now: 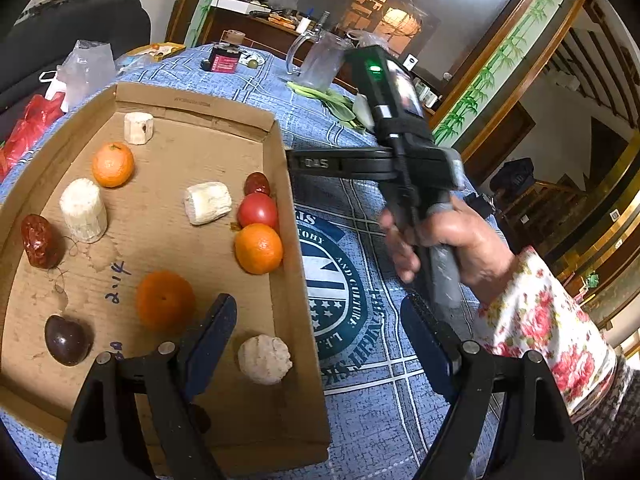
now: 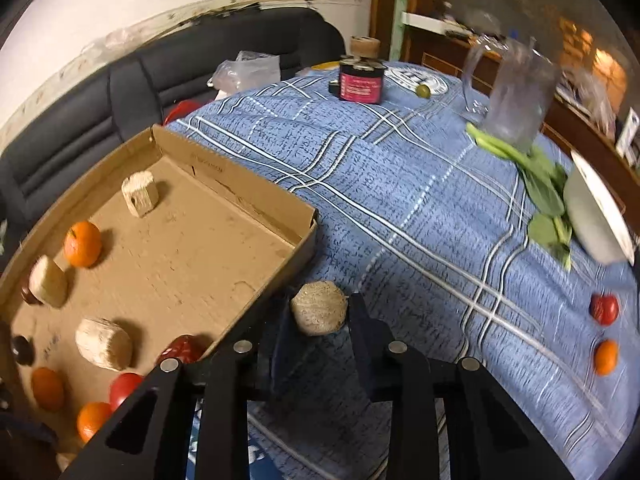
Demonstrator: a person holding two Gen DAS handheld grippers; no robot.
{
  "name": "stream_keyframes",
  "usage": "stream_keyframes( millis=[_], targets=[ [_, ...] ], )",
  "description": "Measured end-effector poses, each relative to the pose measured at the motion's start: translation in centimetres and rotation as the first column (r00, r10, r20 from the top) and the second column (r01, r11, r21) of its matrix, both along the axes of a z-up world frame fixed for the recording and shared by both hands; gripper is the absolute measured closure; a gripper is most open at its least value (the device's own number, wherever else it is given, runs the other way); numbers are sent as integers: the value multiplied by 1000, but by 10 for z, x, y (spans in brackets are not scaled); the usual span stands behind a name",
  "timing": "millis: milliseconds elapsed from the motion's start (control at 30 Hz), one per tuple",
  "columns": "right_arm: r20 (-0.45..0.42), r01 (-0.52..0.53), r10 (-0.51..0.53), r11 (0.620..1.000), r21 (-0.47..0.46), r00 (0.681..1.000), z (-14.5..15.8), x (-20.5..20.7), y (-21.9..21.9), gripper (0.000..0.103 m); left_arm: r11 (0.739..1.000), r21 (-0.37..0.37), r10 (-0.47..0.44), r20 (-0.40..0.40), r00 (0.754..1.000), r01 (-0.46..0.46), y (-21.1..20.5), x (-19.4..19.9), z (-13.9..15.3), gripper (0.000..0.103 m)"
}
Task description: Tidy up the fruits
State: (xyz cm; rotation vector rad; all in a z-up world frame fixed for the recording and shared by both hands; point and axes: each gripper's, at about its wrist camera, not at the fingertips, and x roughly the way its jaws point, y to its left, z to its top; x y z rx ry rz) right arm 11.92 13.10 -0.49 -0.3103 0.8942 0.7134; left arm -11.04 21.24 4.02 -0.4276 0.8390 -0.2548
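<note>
Gripped between the closed-in fingers of the right tool (image 2: 320,316): a pale rough chunk (image 2: 319,308), held just outside the near corner of the cardboard box (image 2: 236,184), over the blue-clothed surface (image 2: 400,200). Box lying to the left of the chunk, its wall between the two. Left tool (image 1: 316,328) spread wide, gripping nothing, straddling the box's right wall. Inside: oranges (image 1: 113,164), a tomato (image 1: 258,210), dates. Well off right, a loose orange (image 2: 606,357).

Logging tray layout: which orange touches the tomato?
The orange against the tray's right wall, just below the tomato. The other two sit alone.
</note>
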Motion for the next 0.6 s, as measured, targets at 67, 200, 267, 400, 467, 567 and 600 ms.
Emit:
stream_keyframes(
  millis=[67,200,267,400,467,567,600],
  targets=[
    [-34,14,-14,1000,7,999,2,-13,-9,72,1000,-1,5,2,1000,-5,1,-1,2,20],
    [-99,15,-13,1000,20,995,3,-59,-34,72,1000,-3,13,6,1000,-13,0,-5,5,20],
    [-107,35,-33,999,11,994,2,-86,-50,71,1000,-11,8,9,1000,-8,-3,-9,7,20],
    [-105,91,-90,996,5,990,-4,-126,-81,67,1000,8,-8,15,1000,8,-15,-20,12,20],
    [-81,128,-128,992,-8,988,-5,-141,-95,63,1000,16,-24,16,1000,24,-23,-25,15,20],
    [-87,167,-161,984,67,983,4,-159,-123,63,997,63,-48,25,999,47,-39,-36,18,20],
    [-85,180,-172,979,96,981,8,-163,-132,62,995,82,-56,24,998,54,-44,-38,18,20]
  ],
)
